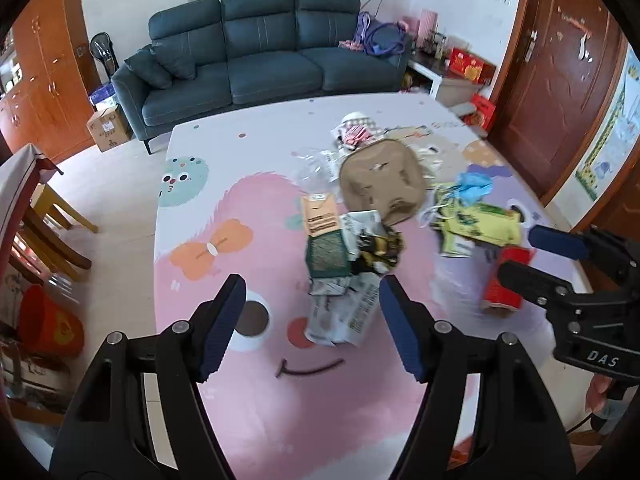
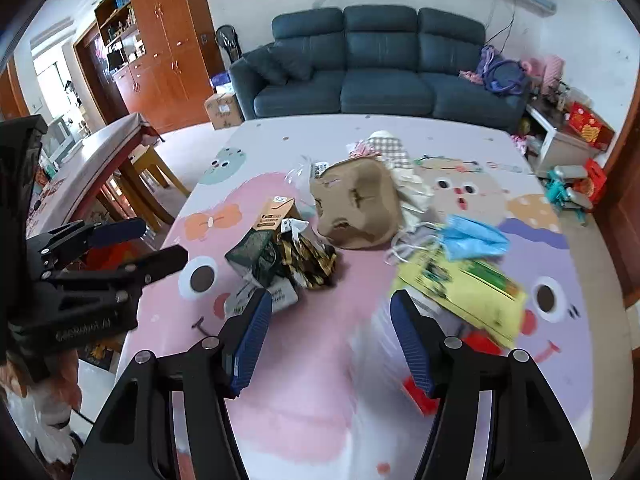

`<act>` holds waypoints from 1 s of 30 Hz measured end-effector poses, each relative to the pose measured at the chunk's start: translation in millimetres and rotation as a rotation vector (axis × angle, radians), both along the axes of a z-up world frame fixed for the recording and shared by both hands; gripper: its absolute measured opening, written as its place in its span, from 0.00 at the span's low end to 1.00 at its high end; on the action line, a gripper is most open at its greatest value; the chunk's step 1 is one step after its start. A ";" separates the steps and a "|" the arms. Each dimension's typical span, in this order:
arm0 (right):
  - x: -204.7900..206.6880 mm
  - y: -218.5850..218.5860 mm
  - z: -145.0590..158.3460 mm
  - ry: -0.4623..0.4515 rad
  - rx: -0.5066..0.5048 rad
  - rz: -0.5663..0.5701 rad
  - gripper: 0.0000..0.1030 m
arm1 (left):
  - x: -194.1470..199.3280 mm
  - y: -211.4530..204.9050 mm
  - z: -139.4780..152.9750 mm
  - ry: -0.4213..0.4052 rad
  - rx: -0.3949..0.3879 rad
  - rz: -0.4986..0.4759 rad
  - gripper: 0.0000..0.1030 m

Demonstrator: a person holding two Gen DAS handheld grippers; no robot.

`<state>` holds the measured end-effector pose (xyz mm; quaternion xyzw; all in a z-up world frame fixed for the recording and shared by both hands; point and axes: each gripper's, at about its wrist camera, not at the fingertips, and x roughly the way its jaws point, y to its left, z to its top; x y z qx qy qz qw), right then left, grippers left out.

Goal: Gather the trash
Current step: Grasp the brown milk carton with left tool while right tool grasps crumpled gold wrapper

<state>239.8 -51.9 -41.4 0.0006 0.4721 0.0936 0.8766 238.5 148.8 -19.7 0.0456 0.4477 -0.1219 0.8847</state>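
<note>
Trash lies heaped on a pink cartoon play mat (image 1: 280, 420): a brown paper bag (image 1: 380, 184) (image 2: 356, 204), a green box (image 1: 326, 254), a gold-and-black wrapper (image 1: 378, 250) (image 2: 312, 260), a white printed wrapper (image 1: 344, 312), a yellow-green bag (image 1: 476, 224) (image 2: 460, 284), a blue plastic bag (image 2: 472, 236) and a red box (image 1: 506, 280). My left gripper (image 1: 312, 320) (image 2: 152, 244) hovers open above the white wrapper, holding nothing. My right gripper (image 2: 332, 340) (image 1: 540, 256) stands open beside the yellow-green bag. A blurred pale streak shows by its right finger.
A dark blue sofa (image 1: 260, 48) stands behind the mat. A wooden table with stools (image 2: 100, 168) and a red bucket (image 1: 48, 324) are on the left. On the right are a brown door (image 1: 560, 80), a low white table (image 1: 440, 76) and red boxes (image 1: 482, 110).
</note>
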 end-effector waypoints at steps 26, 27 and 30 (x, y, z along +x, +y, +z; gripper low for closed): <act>98.6 34.6 -116.7 0.110 0.045 0.076 0.43 | 97.1 -4.6 -75.9 0.168 -0.043 -0.029 0.64; 97.3 31.7 -116.5 0.112 0.042 0.069 0.42 | 99.6 -8.2 -77.2 0.172 -0.041 -0.033 0.64; 92.3 20.7 -114.6 0.115 0.038 0.043 0.42 | 108.7 -18.4 -83.4 0.194 -0.029 -0.033 0.64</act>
